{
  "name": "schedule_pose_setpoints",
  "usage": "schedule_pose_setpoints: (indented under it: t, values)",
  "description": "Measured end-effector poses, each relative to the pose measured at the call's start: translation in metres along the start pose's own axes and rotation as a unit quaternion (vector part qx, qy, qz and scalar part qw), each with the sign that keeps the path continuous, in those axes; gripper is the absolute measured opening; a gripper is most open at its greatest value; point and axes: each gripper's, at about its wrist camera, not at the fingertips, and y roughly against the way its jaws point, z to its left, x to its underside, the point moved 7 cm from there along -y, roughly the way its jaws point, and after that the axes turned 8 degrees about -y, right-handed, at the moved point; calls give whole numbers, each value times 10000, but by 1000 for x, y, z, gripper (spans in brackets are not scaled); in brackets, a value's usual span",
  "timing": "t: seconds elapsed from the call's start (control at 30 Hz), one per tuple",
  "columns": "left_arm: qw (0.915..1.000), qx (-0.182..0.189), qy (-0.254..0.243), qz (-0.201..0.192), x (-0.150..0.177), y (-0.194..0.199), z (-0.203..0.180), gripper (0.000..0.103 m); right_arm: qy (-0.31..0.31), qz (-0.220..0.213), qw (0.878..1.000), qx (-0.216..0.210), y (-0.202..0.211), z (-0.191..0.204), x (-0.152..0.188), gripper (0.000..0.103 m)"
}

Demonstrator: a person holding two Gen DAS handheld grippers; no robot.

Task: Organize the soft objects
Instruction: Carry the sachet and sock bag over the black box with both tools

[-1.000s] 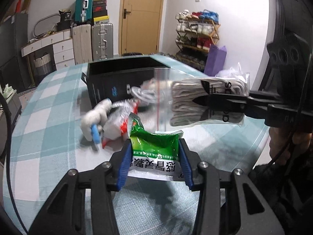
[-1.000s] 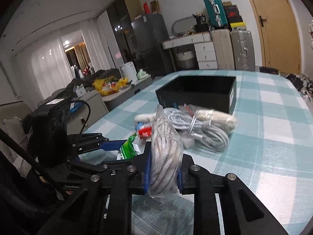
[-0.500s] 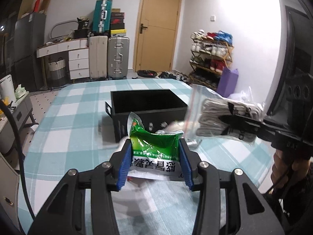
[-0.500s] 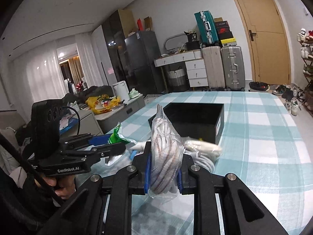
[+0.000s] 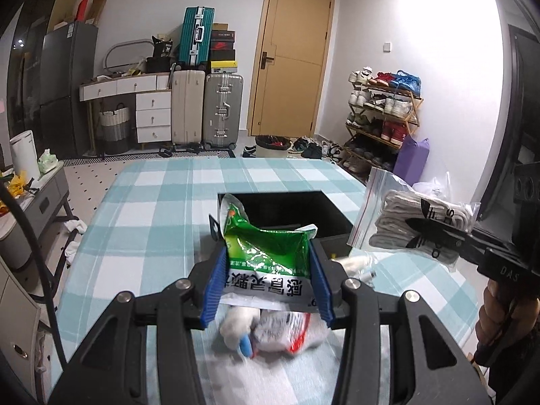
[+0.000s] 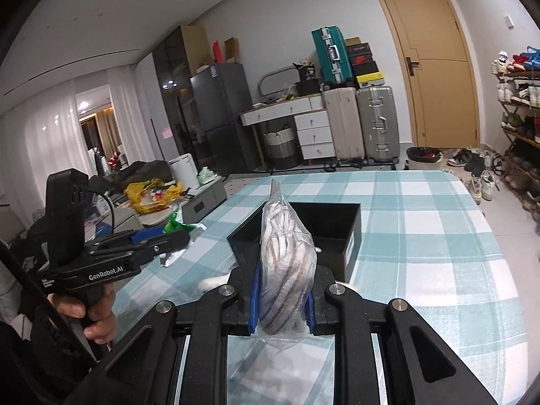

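**Two soft packs held above the checked counter**

Left tongs (image 5: 268,281) clamped on a green sachet pack (image 5: 266,253), blue pads pressing its two side edges, printed white band at the bottom edge, crumpled top corner sticking up in front of the black box (image 5: 334,227). Pack clear of the counter (image 5: 152,222), raised over a blurred heap directly below: a white soft item with a blue tip (image 5: 236,332) touching a red-and-white wrapped packet (image 5: 290,330). Just right of the heap, near the box's front corner, a white cable end (image 5: 357,265).

Right tongs (image 6: 281,298) closed tight on a clear zip bag of rolled white socks (image 6: 287,270), bag standing upright between the pads, its sealed top pointing up, its loose bottom corner hanging below the fingers. In the left wrist view, same bag (image 5: 418,229) seen side-on at right, held in the air beside the box and level with its rim, red zip line at the bag's left edge, black trefoil logo on the socks.

Black box open-topped, resting on the teal-and-white checked cloth, straight ahead of both tongs; inside too dark to read. In the right wrist view, a hand (image 6: 91,317) wrapped round the left handle at lower left, green pack (image 6: 177,224) poking out past its fingers, well left of the box.

Beyond the counter: suitcases (image 5: 206,108), white drawers, wooden door (image 5: 290,57), shoe rack (image 5: 381,118).
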Motion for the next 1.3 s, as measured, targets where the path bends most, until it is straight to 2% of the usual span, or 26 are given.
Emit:
schedule_pose_setpoints:
  t: [0.37,0.67,1.3]
  values:
    - [10000,60,-12,12,-27,-30,2,45,-87,-106,9992,372,-24,-5,-24,20]
    - [10000,31,-41,69,-36,-55,4,45,-187,43,9989,423,-52,-13,-33,20]
    - [9988,33,12,485,-27,-113,11,45,-13,465,9974,550,-121,-31,-31,20]
